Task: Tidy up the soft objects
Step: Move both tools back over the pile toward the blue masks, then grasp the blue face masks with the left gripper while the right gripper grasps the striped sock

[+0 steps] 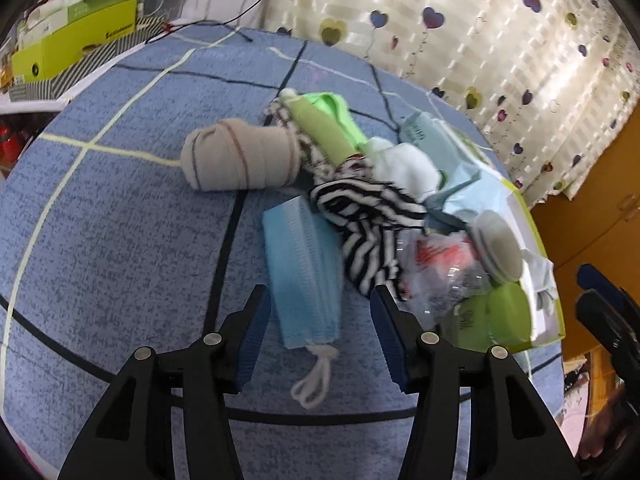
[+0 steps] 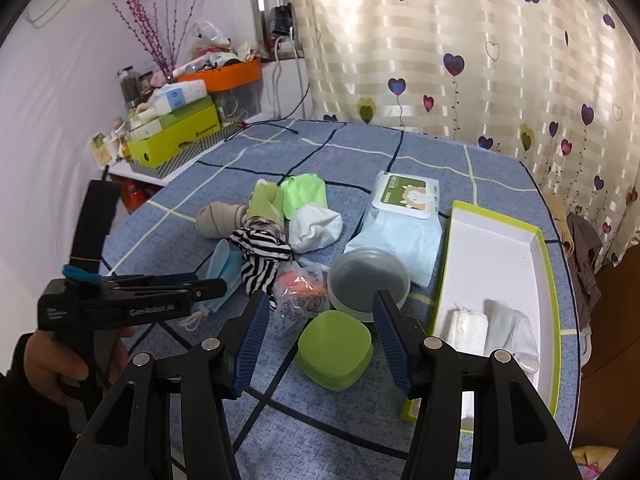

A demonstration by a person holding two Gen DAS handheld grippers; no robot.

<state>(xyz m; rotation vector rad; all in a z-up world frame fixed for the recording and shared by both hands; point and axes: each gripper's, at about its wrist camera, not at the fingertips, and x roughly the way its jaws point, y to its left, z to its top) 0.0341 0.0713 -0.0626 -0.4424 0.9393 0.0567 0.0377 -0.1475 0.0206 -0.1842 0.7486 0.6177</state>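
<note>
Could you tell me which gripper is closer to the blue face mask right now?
Left. The left gripper hangs open right over the blue face mask; the right gripper is off to the side, above the green container.

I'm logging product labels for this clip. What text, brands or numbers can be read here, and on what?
"GenRobot.AI": on the side of the left gripper, white on black, seen from the right wrist.
Lime-green box on the side shelf: a dark line of print, too blurred to read.
Wet-wipes pack: green label with a cartoon picture, print too small to read.
White-and-blue box on top of the stack: a round logo only, unreadable.
</note>
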